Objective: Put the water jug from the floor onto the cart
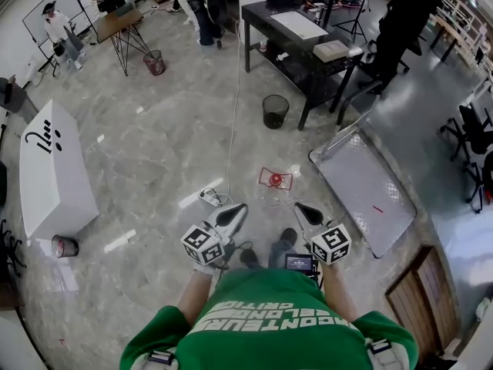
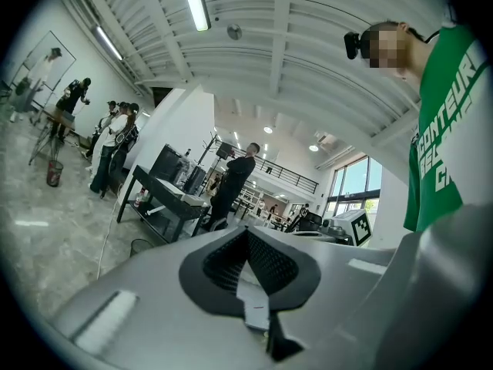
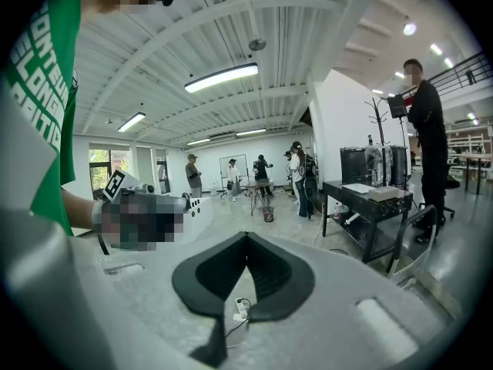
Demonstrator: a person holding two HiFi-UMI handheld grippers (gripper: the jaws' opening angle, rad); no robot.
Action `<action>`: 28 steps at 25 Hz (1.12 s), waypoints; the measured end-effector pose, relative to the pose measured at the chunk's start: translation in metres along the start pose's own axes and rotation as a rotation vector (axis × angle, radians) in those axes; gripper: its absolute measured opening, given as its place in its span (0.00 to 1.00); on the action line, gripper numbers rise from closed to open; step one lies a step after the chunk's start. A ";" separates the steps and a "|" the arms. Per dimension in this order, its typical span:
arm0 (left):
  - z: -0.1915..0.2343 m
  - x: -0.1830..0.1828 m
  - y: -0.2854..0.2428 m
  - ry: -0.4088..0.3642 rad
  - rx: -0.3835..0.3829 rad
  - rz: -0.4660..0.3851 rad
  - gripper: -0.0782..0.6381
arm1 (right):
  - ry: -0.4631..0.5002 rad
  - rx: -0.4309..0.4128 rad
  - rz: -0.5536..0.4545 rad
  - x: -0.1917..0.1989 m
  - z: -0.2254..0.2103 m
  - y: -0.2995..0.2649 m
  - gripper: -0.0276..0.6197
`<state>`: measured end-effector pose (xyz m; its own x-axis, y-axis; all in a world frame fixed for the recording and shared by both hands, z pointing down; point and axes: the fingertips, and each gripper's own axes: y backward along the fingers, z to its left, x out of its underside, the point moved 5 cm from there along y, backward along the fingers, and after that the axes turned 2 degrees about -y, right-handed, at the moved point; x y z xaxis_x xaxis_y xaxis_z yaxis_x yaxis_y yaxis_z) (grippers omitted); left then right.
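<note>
In the head view the water jug (image 1: 275, 179) stands on the floor ahead of me, seen from above as a clear body with a red cap and a red frame. The grey flat cart (image 1: 368, 193) lies to its right, its deck bare. My left gripper (image 1: 237, 210) and my right gripper (image 1: 301, 208) are held side by side in front of my chest, short of the jug and apart from it. Both are shut with nothing between the jaws. The left gripper (image 2: 246, 231) points level into the room; the right gripper (image 3: 246, 237) points slightly down.
A white power strip (image 1: 209, 196) with a long cable lies on the floor just past the left gripper. Farther off stand a black bin (image 1: 275, 111), a black table (image 1: 308, 41) and a white box (image 1: 50, 168). Several people stand at the back; chairs (image 1: 471, 133) stand on the right.
</note>
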<state>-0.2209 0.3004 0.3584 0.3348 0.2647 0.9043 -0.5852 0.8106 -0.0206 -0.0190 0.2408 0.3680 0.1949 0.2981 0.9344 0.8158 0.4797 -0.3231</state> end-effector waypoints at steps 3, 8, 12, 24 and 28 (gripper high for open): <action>0.008 0.000 -0.007 0.003 -0.025 0.002 0.13 | 0.004 -0.023 0.002 -0.002 -0.012 -0.011 0.03; 0.024 -0.004 -0.031 0.007 -0.078 0.000 0.13 | 0.025 -0.064 -0.001 -0.012 -0.040 -0.030 0.03; 0.033 -0.014 -0.064 -0.012 -0.100 -0.001 0.13 | 0.039 -0.084 0.001 -0.024 -0.075 -0.042 0.03; 0.051 -0.020 -0.156 -0.012 -0.145 0.004 0.13 | 0.065 -0.103 0.004 -0.041 -0.178 -0.050 0.03; 0.049 -0.023 -0.181 -0.020 -0.144 0.012 0.13 | 0.047 -0.103 -0.007 -0.041 -0.202 -0.046 0.03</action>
<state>-0.1588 0.1225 0.3625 0.3128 0.2659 0.9118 -0.4764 0.8745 -0.0916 0.0452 0.0394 0.3747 0.2121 0.2548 0.9434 0.8684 0.3936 -0.3016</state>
